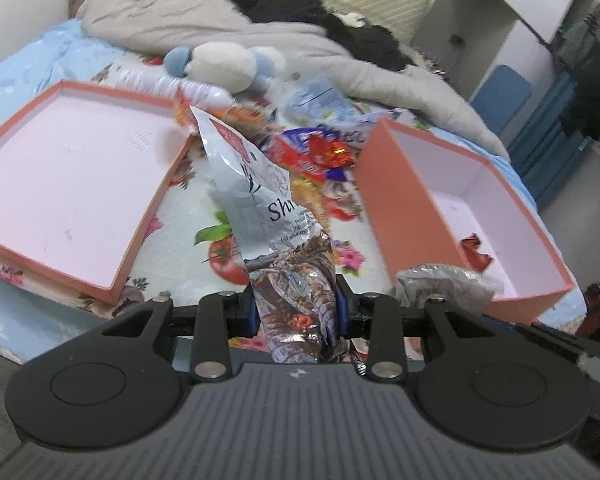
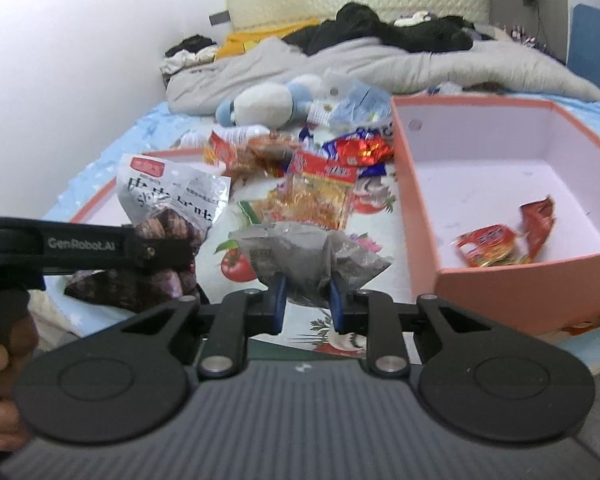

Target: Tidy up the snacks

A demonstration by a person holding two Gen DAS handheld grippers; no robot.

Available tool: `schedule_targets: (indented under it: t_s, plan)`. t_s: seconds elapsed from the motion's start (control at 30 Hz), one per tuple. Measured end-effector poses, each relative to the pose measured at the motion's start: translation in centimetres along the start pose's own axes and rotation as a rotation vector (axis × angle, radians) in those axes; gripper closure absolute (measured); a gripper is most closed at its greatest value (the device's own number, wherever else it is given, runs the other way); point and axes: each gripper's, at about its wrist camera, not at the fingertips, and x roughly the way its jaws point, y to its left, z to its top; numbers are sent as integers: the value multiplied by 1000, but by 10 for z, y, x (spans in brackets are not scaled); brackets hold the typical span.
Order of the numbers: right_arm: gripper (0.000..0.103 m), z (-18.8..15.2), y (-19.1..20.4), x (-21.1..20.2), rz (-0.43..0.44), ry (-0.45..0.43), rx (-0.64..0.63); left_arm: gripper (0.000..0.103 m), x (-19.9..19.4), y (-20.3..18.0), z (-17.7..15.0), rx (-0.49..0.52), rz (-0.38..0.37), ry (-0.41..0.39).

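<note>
Both tongs loaded, deep box off to the right

Right tongs point(image 2: 307, 300) pinch a crumpled grey packet point(image 2: 300, 256) just left of the deep box point(image 2: 512, 280); left tongs point(image 1: 296, 310) clamp a long shrimp bag point(image 1: 268, 208) standing upright, farther left of it.

Black gripper point(image 1: 296, 312), blue pads point(image 1: 253, 312)

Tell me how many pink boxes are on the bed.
2. The shallow pink tray lies left of the snack pile, partly hidden in the right wrist view; the deeper pink box sits to the right, with red snack packets inside.
</note>
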Motion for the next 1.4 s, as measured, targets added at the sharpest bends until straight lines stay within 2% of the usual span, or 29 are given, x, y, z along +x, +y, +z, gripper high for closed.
schedule_targets:
  t_s: [0.17,0.2,0.23,0.37,0.5,0.67,0.77,1.03,1.2,1.33,1.37,1.4]
  plan:
    - [85,4,-4,-32,-27,-30,-30,64,-23,-21,-6,4,-23,-17]
    - [98,4,-6,-38,-32,-34,-34,64,-27,-25,-7,0,-31,-21]
    - [99,3,-8,-41,-41,-39,-40,64,-30,-30,-9,1,-40,-26]
    - [100,-4,-21,-33,-109,-55,-72,64,-26,-45,-16,9,-61,-17]
    - [100,-10,-41,-25,-119,-37,-36,64,-20,-51,-20,6,-59,-1]
    - [100,-9,-55,-22,-95,-16,-19,64,-6,-55,-15,10,-37,30]
    - [100,-15,-70,-15,-86,28,21,64,8,-58,-14,0,-21,52]
    - [100,-9,-103,-26,-68,68,57,64,22,-75,-7,9,-28,77]
    - [96,-14,-118,-23,-54,146,58,64,25,-89,1,29,-40,66]
    - [90,-38,-126,-2,-11,297,90,64,31,-91,1,21,-49,70]
    - [79,-43,-126,1,-4,319,95,64,33,-90,0,16,-51,71]
    - [58,-48,-126,4,1,337,96,64,34,-89,-1,12,-53,73]
